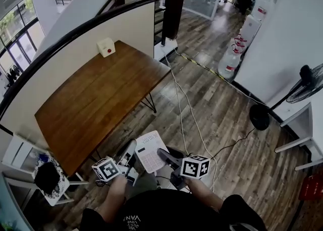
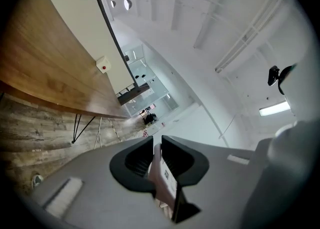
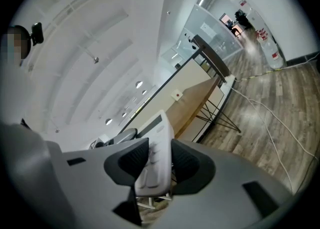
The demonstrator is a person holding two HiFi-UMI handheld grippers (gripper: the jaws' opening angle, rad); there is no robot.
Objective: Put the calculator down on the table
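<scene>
A white calculator [image 1: 149, 152] hangs over the wood floor in front of the person, off the near right corner of the brown wooden table [image 1: 96, 101]. My left gripper [image 1: 130, 153] is shut on its left edge. My right gripper [image 1: 163, 156] is shut on its right edge. In the left gripper view the calculator [image 2: 161, 172] shows edge-on, pinched between the jaws of the left gripper [image 2: 157, 145]. The right gripper view shows the calculator [image 3: 156, 159] with its keys and display, clamped by the right gripper [image 3: 160, 149]. The table [image 3: 196, 104] lies ahead.
A small white box with a red button [image 1: 106, 47] stands at the table's far side against a beige partition. A white stand with a black object [image 1: 48, 177] sits left of the person. Cables [image 1: 181, 109] run across the floor. A fan [image 1: 305, 84] and water bottles [image 1: 231, 59] stand to the right.
</scene>
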